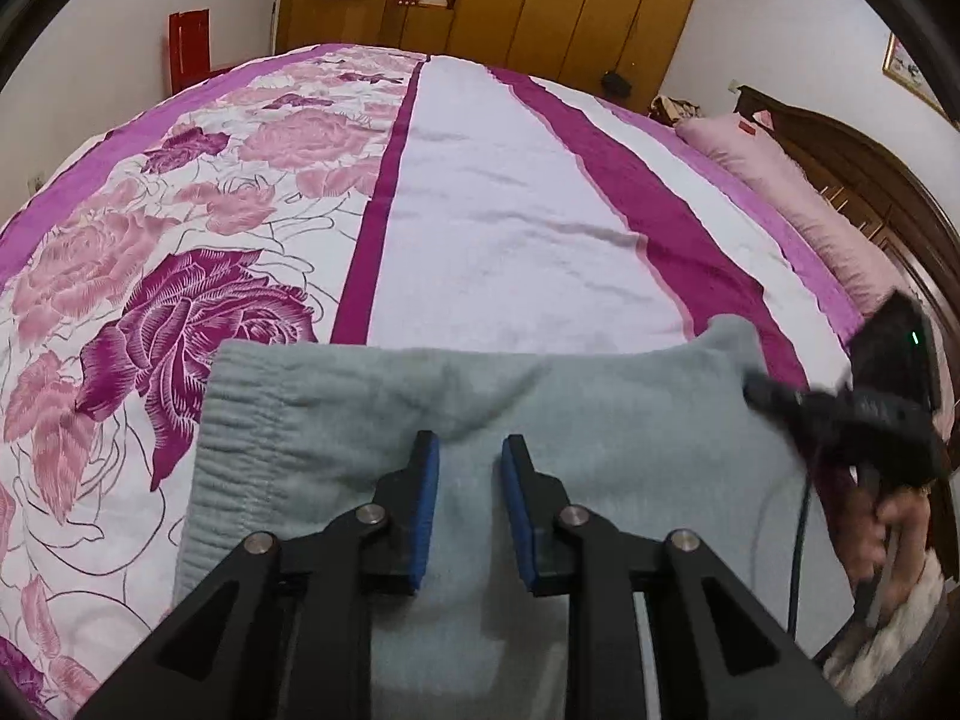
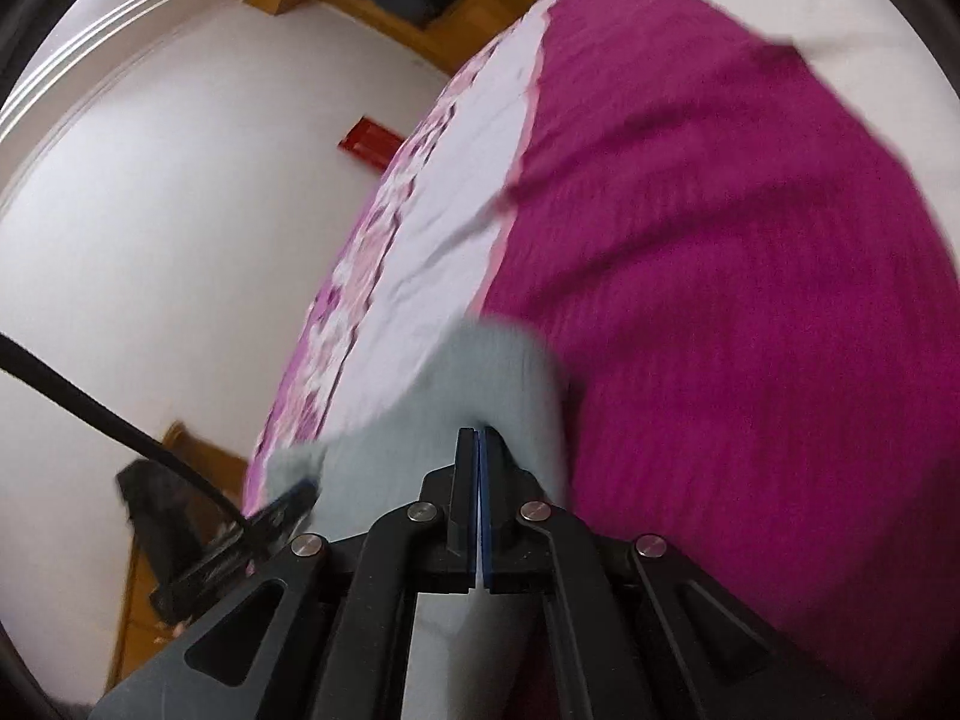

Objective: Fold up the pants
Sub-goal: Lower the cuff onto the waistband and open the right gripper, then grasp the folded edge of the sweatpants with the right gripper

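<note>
Pants (image 1: pixel 540 420), grey-green, lie on near edge of the bedspread (image 1: pixel 510 210), elastic waistband at left. Your left gripper (image 1: pixel 470 450) hovers over them, jaws parted, gripping nothing. Your right gripper (image 2: pixel 480 438), jaws pressed together, pinches pants' far right corner; view blurred.

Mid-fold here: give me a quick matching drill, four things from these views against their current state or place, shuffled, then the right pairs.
Things:
1. left gripper
2. right gripper
3. pants
4. pillow

States or places:
A. pink, by the headboard
B. grey, lying on the bedspread, one corner lifted
C. jaws open above the grey cloth
D. jaws shut, pads together

Pairs: 1-C, 2-D, 3-B, 4-A

The right wrist view is blurred, so I cannot tell whether cloth sits between the shut pads.
</note>
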Motion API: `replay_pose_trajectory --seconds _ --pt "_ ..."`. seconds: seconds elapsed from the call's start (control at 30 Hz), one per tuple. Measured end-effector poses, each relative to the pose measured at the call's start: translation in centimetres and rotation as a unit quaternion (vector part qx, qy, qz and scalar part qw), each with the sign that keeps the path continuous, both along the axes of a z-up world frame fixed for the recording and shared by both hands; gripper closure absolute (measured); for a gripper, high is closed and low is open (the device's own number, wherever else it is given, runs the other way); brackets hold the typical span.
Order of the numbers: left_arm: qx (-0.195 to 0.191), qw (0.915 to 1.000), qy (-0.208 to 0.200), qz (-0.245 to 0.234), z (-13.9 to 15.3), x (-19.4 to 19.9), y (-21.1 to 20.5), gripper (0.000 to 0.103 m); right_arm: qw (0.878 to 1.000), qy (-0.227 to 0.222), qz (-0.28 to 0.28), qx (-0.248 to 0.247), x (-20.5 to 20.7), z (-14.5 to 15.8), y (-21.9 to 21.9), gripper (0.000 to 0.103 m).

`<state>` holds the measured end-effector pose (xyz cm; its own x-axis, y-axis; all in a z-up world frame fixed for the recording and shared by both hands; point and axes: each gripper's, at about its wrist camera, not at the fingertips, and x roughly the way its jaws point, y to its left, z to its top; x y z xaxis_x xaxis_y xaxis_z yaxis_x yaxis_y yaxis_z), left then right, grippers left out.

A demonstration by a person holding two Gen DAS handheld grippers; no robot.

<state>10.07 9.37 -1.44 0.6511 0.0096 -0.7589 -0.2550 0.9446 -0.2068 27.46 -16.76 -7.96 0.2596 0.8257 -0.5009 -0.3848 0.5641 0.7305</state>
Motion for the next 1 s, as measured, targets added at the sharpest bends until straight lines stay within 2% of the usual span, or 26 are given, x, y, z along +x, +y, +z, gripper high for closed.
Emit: replay_pose_trajectory --seconds 0.13,0.2,0.3,0.33,0.37,0.43,0.47,0.53,0.63,0.8,0.83,0.87,0.93,1.0 --pt "-0.003 1.0 -0.005 -0.004 0.7 0.2 0.1 0.079 0.999 -0.01 -0.033 -0.018 1.8 0.1 -0.4 0.103" --pt "-0.006 1.0 0.002 -0.001 0.3 0.4 0.4 0.08 0.998 -0.012 -0.06 -0.027 1.2 0.8 -1.7 0.103" --pt "-0.018 0.9998 -0.005 0.001 0.6 0.0 0.6 0.079 0.997 -0.011 -0.078 0.009 -1.1 2.4 -4.3 0.103" --pt "-0.019 0.9998 -0.008 0.001 0.8 -0.3 0.5 0.079 0.997 -0.009 -0.079 0.016 -1.7 2.7 -4.9 0.096" --pt "-0.02 0.9997 -0.012 0.0 1.1 -0.6 0.4 0.078 0.997 -0.002 -0.078 0.018 -2.9 3.0 -5.4 0.076" --pt "-0.019 0.9995 -0.025 -0.001 1.6 -1.3 0.2 0.072 0.998 0.011 -0.067 0.011 -4.8 3.1 -5.9 0.05" --pt "-0.019 0.9993 -0.032 -0.004 1.8 -1.8 0.0 0.07 0.998 0.014 -0.063 0.009 -5.6 2.9 -6.0 0.047" --pt "-0.021 0.9988 -0.043 -0.009 1.9 -2.5 -0.3 0.07 0.998 0.03 -0.05 -0.009 -6.9 2.3 -5.9 0.044" --pt "-0.039 0.9983 -0.042 -0.012 1.6 -2.9 -0.4 0.069 0.998 0.053 -0.027 -0.037 -6.5 1.1 -4.7 0.044" --pt "-0.054 0.9976 -0.042 -0.012 1.5 -3.2 -0.4 0.069 0.998 0.053 0.003 0.032 -3.7 -0.1 -3.5 0.044" --pt "-0.055 0.9975 -0.043 -0.012 1.5 -3.3 -0.4 0.069 0.998 0.05 0.004 0.042 -3.6 -0.4 -3.4 0.047" --pt "-0.055 0.9974 -0.044 -0.012 1.6 -3.3 -0.3 0.069 0.999 0.041 0.003 0.035 -3.6 -0.5 -3.3 0.054" --pt "-0.056 0.9974 -0.043 -0.009 1.6 -3.5 -0.2 0.069 0.999 0.026 0.002 0.031 -4.4 -0.3 -3.3 0.055" --pt "-0.048 0.998 -0.041 -0.006 1.6 -3.8 -0.2 0.069 0.998 0.031 0.0 0.05 -5.0 -0.5 -3.7 0.055"
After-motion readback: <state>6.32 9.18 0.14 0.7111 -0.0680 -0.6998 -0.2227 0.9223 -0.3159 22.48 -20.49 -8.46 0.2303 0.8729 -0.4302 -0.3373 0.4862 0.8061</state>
